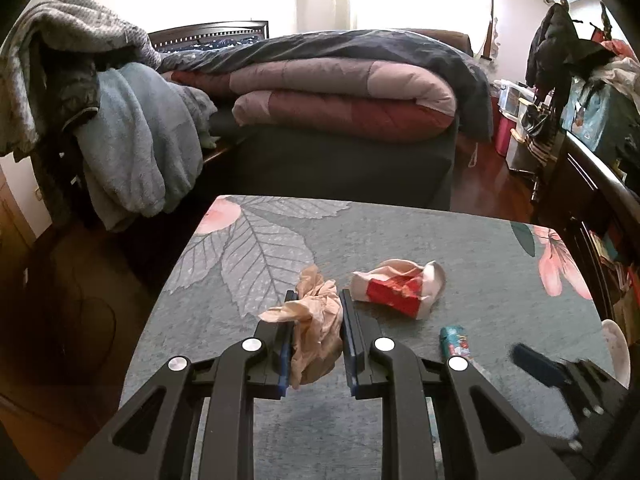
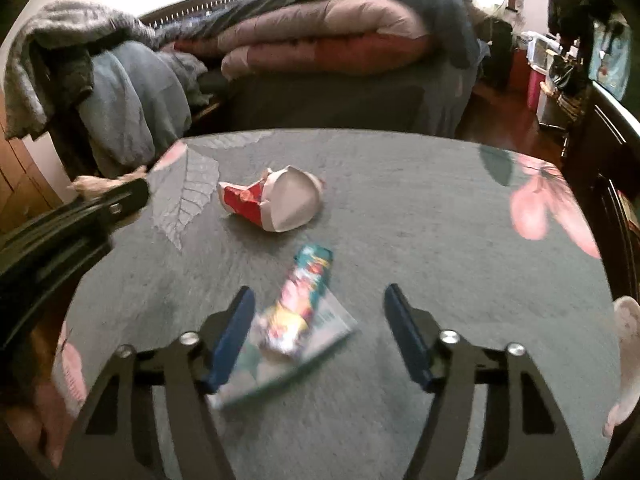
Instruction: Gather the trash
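My left gripper (image 1: 318, 300) is shut on a crumpled beige tissue (image 1: 314, 320) and holds it over the table. A crushed red-and-white paper cup (image 1: 402, 288) lies just right of it; it also shows in the right wrist view (image 2: 276, 200). My right gripper (image 2: 318, 294) is open above a colourful teal snack wrapper (image 2: 296, 320), which lies between its fingers on the table. The wrapper's end shows in the left wrist view (image 1: 454, 340). The left gripper (image 2: 120, 196) appears at the left of the right wrist view, the tissue (image 2: 104, 182) poking out.
The table (image 1: 500, 280) has a grey cloth with leaf and pink flower prints. Behind it is a bed with folded quilts (image 1: 344, 96). Clothes hang at the left (image 1: 132, 140). A dark cabinet (image 1: 592, 184) stands at the right. A white object (image 2: 628, 320) sits at the table's right edge.
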`<state>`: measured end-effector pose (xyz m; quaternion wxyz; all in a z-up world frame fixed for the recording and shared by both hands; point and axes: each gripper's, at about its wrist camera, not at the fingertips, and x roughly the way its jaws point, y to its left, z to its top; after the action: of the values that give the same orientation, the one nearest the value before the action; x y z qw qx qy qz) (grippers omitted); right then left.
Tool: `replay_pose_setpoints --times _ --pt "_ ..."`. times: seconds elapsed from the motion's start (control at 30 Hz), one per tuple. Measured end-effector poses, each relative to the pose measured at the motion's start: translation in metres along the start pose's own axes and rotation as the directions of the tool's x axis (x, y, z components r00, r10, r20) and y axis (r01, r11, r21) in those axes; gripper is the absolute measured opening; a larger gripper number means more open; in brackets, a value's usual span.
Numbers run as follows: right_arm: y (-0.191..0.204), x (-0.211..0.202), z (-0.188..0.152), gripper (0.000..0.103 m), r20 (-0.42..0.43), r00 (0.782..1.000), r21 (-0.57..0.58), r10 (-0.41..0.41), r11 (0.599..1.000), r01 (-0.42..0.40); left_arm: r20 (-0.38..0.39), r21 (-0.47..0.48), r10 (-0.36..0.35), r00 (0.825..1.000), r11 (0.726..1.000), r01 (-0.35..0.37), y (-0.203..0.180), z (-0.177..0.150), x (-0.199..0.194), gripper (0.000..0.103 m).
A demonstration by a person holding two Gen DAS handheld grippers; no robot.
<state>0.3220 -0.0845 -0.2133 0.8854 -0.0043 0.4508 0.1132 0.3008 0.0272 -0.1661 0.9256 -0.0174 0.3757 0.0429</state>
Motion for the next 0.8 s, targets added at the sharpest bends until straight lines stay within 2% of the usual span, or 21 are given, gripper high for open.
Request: replay_pose_setpoints --times 0.13,0.17,0.2,0.27,0.57,0.8 --pt "0.005 0.021 0.005 0.045 -0.047 0.999 0.018 0.019 1.000 -0.018 -0.006 -0.008 -0.001 1.000 1.000 0.001 0.008 -0.002 0.003 0.021" --pt "0.005 0.021 0.005 0.041 -0.037 0.999 0.016 0.011 1.000 -0.011 -0.007 -0.008 -0.001 1.000 1.000 0.001 0.009 -0.003 0.004 0.021" --pt "0.006 0.022 0.006 0.030 -0.033 0.999 0.011 -0.002 1.000 0.002 -0.007 -0.006 0.000 1.000 1.000 0.000 0.010 -0.003 0.004 0.021" --pt "0.005 0.022 0.006 0.024 -0.030 1.000 0.012 -0.004 1.000 0.005 -0.008 -0.005 0.003 1.000 1.000 -0.003 0.012 -0.003 0.005 0.021" --pt "-0.015 -0.009 -0.004 0.023 0.017 1.000 0.045 0.016 0.999 -0.017 0.006 0.005 0.004 1.000 1.000 -0.004 0.005 -0.004 -0.005 0.021" --pt "-0.042 -0.047 -0.025 0.023 0.059 0.998 0.088 0.018 0.996 -0.023 0.019 0.016 -0.009 1.000 1.000 0.009 -0.008 -0.007 -0.022 0.021"
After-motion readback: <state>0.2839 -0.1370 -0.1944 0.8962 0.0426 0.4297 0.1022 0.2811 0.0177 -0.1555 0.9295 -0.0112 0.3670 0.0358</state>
